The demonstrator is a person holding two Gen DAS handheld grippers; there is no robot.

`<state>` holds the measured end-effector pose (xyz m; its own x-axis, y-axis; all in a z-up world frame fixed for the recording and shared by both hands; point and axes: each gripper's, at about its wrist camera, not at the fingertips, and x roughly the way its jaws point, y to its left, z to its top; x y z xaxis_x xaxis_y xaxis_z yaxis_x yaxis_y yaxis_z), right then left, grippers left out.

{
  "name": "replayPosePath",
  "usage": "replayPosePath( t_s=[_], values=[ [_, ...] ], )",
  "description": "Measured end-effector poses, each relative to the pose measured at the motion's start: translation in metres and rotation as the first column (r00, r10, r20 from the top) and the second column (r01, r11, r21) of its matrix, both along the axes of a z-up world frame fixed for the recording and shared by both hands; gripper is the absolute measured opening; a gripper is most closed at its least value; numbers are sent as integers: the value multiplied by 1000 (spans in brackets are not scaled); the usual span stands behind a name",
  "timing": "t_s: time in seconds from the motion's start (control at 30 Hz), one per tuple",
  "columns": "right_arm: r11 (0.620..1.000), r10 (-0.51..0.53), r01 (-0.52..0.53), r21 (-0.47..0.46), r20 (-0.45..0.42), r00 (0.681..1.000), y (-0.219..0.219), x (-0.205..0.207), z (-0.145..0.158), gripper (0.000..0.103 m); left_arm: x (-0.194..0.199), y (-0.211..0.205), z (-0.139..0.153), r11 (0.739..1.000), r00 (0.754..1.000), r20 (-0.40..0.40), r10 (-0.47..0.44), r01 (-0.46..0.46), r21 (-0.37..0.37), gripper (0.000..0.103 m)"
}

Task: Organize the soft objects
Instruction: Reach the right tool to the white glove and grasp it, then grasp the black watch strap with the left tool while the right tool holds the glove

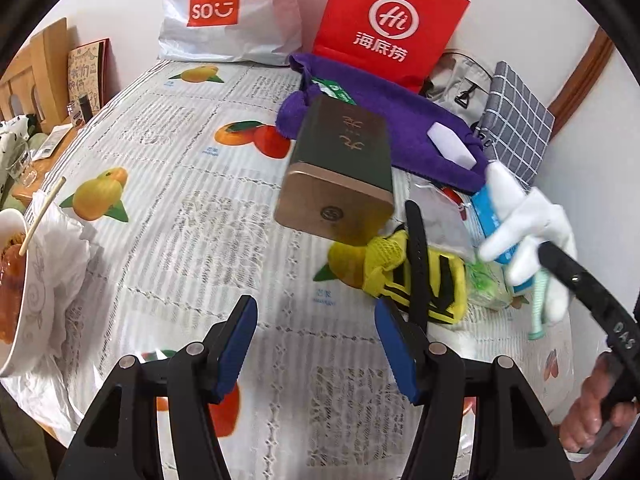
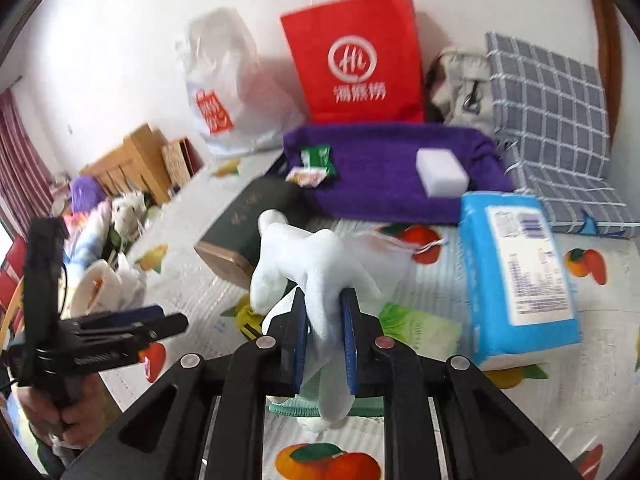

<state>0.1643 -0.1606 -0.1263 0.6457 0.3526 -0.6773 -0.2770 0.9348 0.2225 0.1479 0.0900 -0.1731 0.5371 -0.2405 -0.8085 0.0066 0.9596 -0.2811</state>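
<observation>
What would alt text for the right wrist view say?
The right tool pinches a white glove above a fruit-print tablecloth. Behind lie a blue tissue pack, purple towel and red paper bag.

I read "MINISO" on the white plastic bag point(image 1: 228, 12) at upper left, and "Hi" above "海底捞" on the red paper bag point(image 1: 390, 16) at top centre.

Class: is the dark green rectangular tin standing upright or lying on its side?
On its side: the dark green rectangular tin lies lengthwise on the table, its bronze end cap facing sideways.
</observation>
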Motion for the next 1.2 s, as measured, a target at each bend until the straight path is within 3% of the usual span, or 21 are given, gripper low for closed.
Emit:
replayPosePath(
  t_s=[0.23,0.5,0.63,0.87,1.2],
  values=[
    [999,-30,30,19,12,999,-35,-31,8,16,-5,-31,-2,999,999,6,-49,49,14,59],
    [997,-78,78,-17,-2,997,-76,-66,-12,16,-4,-61,-1,996,997,19,-81,80,40,59],
    [995,-102,103,11,-36,994,-103,-80,-28,16,1,-67,-1,996,997,22,-80,79,41,59],
    [985,-166,170,24,-125,978,-137,-74,-70,16,15,-93,-8,992,994,10,-111,111,56,59],
    [984,-167,173,40,-130,977,-142,-65,-92,21,34,-99,-11,993,997,25,-74,72,89,55]
  ],
)
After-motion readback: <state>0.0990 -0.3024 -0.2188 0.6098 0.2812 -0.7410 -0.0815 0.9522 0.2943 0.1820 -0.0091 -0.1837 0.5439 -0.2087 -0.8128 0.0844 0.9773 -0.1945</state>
